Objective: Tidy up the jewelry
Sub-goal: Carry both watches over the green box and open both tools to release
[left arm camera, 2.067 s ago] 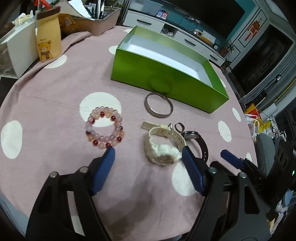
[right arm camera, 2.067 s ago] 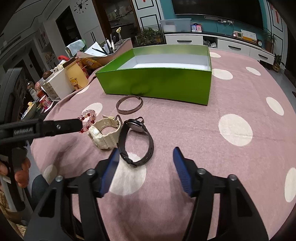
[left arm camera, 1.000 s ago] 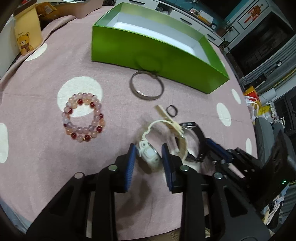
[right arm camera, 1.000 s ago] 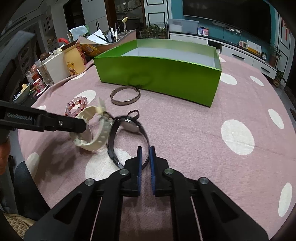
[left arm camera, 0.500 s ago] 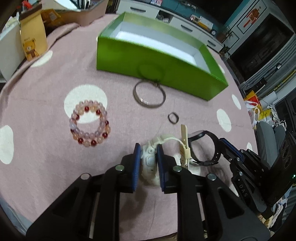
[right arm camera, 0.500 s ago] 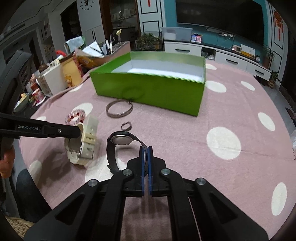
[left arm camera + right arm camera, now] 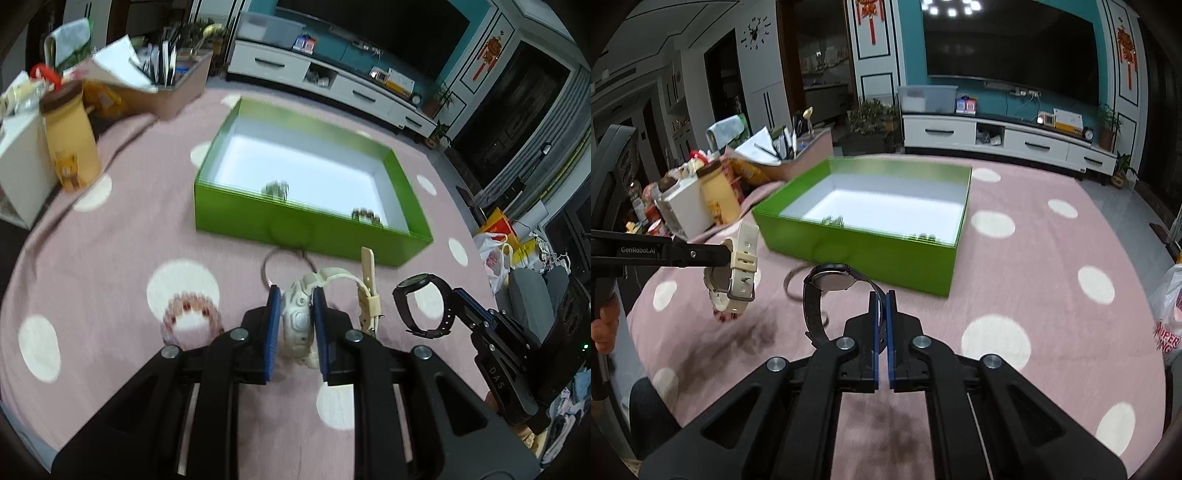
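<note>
My left gripper (image 7: 295,295) is shut on the cream watch (image 7: 298,321) and holds it above the pink cloth; the watch also shows in the right wrist view (image 7: 733,275). My right gripper (image 7: 882,299) is shut on the strap of the black watch (image 7: 827,291), lifted off the table; it also shows in the left wrist view (image 7: 419,308). The open green box (image 7: 258,218) with a white inside stands just beyond both watches, also in the right wrist view (image 7: 857,251). A metal bangle (image 7: 284,264) lies in front of the box. A pink and red bead bracelet (image 7: 190,314) lies at the left.
The table wears a pink cloth with white dots (image 7: 1034,295). A yellow bear bottle (image 7: 72,147), a white box (image 7: 18,173) and a pen holder (image 7: 173,92) stand at the far left. Small beaded items (image 7: 364,216) sit inside the box.
Both grippers have lifted their watches higher off the cloth and moved toward the green box. The inside of the box now shows more fully.
</note>
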Demonstrator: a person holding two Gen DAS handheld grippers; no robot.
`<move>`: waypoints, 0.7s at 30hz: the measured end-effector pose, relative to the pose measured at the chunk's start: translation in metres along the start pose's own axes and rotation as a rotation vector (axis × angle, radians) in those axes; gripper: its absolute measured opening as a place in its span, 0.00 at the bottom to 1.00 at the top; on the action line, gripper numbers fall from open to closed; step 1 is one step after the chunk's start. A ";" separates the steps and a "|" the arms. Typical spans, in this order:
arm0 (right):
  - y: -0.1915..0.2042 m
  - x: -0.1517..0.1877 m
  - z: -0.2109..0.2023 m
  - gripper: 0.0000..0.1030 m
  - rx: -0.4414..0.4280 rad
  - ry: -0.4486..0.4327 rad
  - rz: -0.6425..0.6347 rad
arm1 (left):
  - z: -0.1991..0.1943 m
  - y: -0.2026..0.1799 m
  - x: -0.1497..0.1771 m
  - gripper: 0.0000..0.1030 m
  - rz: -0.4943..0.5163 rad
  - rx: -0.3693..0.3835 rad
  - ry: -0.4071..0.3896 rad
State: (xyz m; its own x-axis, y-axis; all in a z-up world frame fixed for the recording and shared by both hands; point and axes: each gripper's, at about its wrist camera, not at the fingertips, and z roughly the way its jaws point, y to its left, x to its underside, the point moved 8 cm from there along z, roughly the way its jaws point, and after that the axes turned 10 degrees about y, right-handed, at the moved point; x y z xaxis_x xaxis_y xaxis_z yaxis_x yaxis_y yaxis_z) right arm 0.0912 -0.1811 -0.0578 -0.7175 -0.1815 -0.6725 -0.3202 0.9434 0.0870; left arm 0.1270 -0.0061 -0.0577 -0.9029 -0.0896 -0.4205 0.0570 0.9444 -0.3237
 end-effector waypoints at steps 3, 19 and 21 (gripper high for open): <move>-0.005 -0.018 -0.001 0.03 0.011 -0.030 -0.001 | -0.003 -0.003 -0.019 0.17 0.015 -0.016 -0.025; -0.022 -0.107 0.056 0.03 0.065 -0.059 -0.009 | 0.041 -0.014 -0.124 0.17 0.080 -0.074 -0.079; -0.024 -0.111 0.066 0.03 0.078 -0.047 0.002 | 0.050 -0.012 -0.132 0.17 0.080 -0.084 -0.071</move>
State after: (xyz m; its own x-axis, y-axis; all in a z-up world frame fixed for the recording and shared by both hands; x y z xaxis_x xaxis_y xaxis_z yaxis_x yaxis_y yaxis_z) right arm 0.2192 -0.1657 -0.0334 -0.6878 -0.1684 -0.7061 -0.2688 0.9626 0.0323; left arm 0.2665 -0.0212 -0.0412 -0.8645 -0.0325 -0.5016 0.0886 0.9724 -0.2157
